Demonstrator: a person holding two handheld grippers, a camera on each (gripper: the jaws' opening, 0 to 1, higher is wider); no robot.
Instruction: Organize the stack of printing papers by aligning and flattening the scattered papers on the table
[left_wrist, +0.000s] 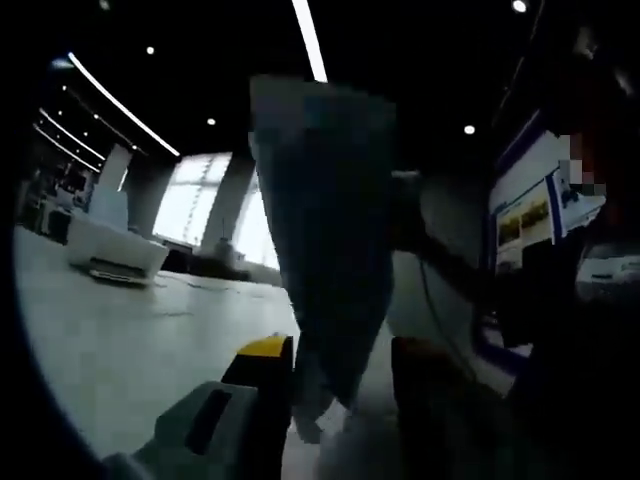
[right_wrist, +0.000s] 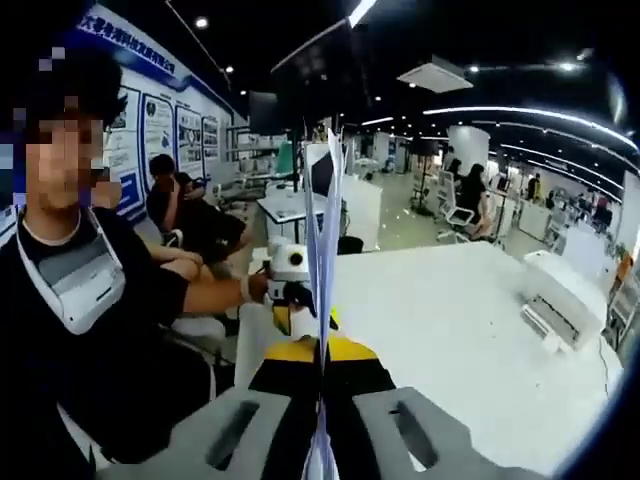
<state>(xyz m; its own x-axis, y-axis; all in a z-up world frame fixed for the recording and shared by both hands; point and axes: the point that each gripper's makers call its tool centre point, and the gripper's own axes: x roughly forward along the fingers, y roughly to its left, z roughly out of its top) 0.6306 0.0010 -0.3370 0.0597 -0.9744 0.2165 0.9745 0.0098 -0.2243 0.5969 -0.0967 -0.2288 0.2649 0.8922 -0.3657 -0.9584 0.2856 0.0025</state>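
A stack of white printing papers (right_wrist: 325, 220) stands upright on edge above the white table (right_wrist: 450, 320). In the right gripper view I see it edge-on as a thin line. My right gripper (right_wrist: 322, 352) is shut on its near edge, yellow-tipped jaws pressed to both sides. At the far edge, my left gripper (right_wrist: 290, 285) grips the same stack, held by a person's hand. In the left gripper view the papers (left_wrist: 330, 230) rise as a dark, backlit sheet between the jaws of my left gripper (left_wrist: 340, 370).
A white printer (right_wrist: 560, 295) sits on the table's far right; it also appears as the printer (left_wrist: 115, 255) at the left. A person in a black shirt (right_wrist: 90, 330) stands close on the left. Seated people and desks lie beyond.
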